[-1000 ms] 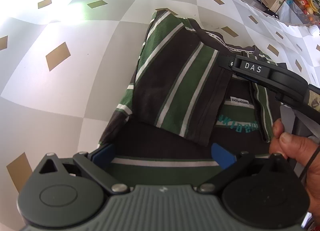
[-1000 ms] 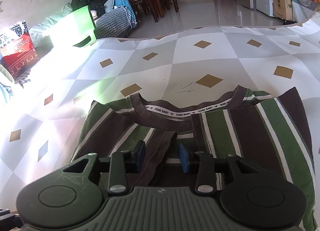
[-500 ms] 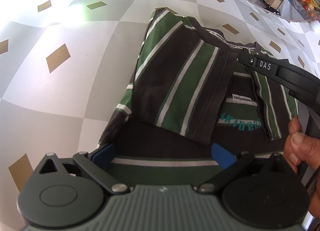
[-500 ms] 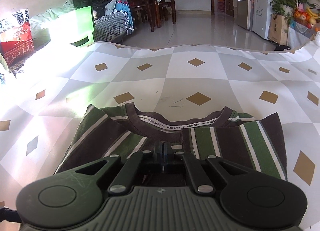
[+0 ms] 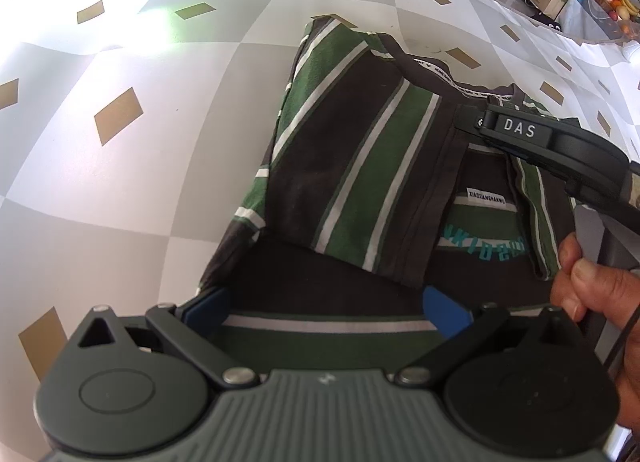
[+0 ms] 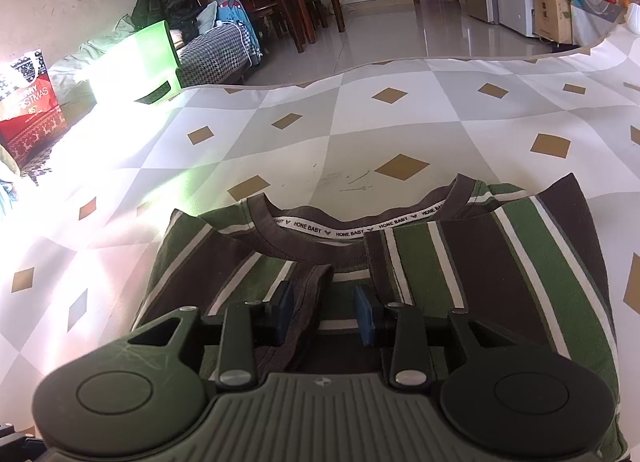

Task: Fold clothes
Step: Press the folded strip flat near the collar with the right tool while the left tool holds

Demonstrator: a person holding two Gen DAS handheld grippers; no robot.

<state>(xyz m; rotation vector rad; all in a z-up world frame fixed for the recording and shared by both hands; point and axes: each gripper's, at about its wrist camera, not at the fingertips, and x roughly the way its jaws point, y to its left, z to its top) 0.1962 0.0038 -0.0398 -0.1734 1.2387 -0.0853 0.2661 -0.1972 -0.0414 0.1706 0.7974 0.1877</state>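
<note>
Green-brown striped shirt [image 6: 500, 262] flat on checkered cloth [image 6: 360, 133], both sides folded inward, collar away.

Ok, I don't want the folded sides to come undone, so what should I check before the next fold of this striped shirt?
1. Left side folded in over the striped shirt: ok, the flap lies flat.
2. Right side folded in: ok, its edge lies by the collar.
3. Right gripper clear of the cloth: not ok; its jaws are opening, with a dark folded edge between them.
4. Left gripper ready at the hem: ok, open wide over the bottom edge, pinching nothing.
5. Tablecloth beyond the collar free for the fold: ok.
6. Shirt's underside smooth: cannot tell, hidden.
</note>
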